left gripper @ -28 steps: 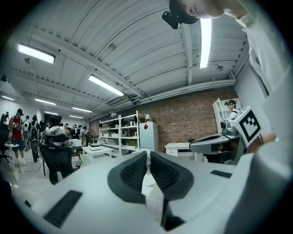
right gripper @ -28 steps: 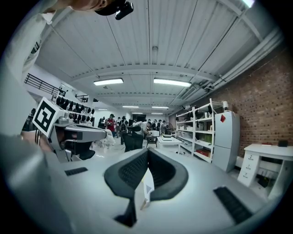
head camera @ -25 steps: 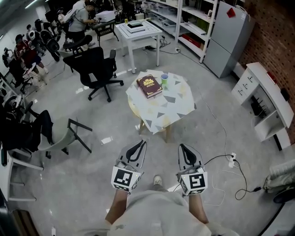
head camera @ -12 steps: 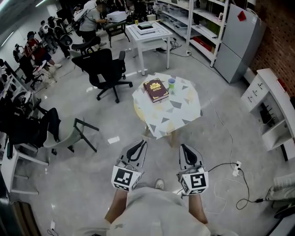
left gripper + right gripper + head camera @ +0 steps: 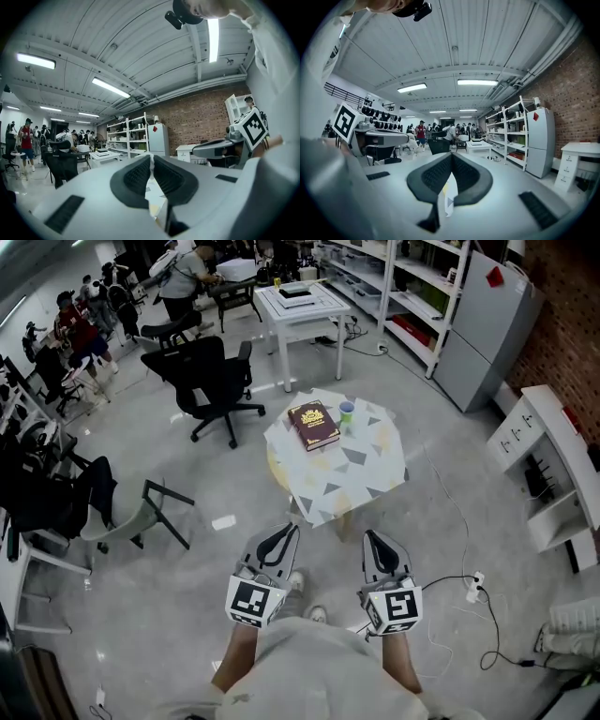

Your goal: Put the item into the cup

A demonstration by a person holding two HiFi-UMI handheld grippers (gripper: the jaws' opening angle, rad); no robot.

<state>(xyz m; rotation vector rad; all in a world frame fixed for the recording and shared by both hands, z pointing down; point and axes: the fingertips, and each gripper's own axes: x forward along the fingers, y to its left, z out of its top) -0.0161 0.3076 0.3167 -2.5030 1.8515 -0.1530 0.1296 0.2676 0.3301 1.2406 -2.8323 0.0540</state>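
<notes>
Ahead of me, well apart from both my grippers, stood the small round desk (image 5: 352, 470) with its patterned cloth, and the cup (image 5: 347, 412) sat near its far edge, just beside a dark red book (image 5: 313, 424). By my reckoning the task had not begun. I stood on the bare floor short of the desk, with nothing carried and nothing reached for.

My left gripper (image 5: 289, 532) was held low in front of my body. Its own view showed the jaws together at the tips with only the desk cloth visible past them. My right gripper (image 5: 371, 536) was the same, with its jaws together and empty.

I counted one desk, one cup, one book and two grippers. I could make out no small item fit for the cup, and from that far I could not tell whether anything already lay inside it. Walking up, finding the item, grasping it and dropping it in all remained.
</notes>
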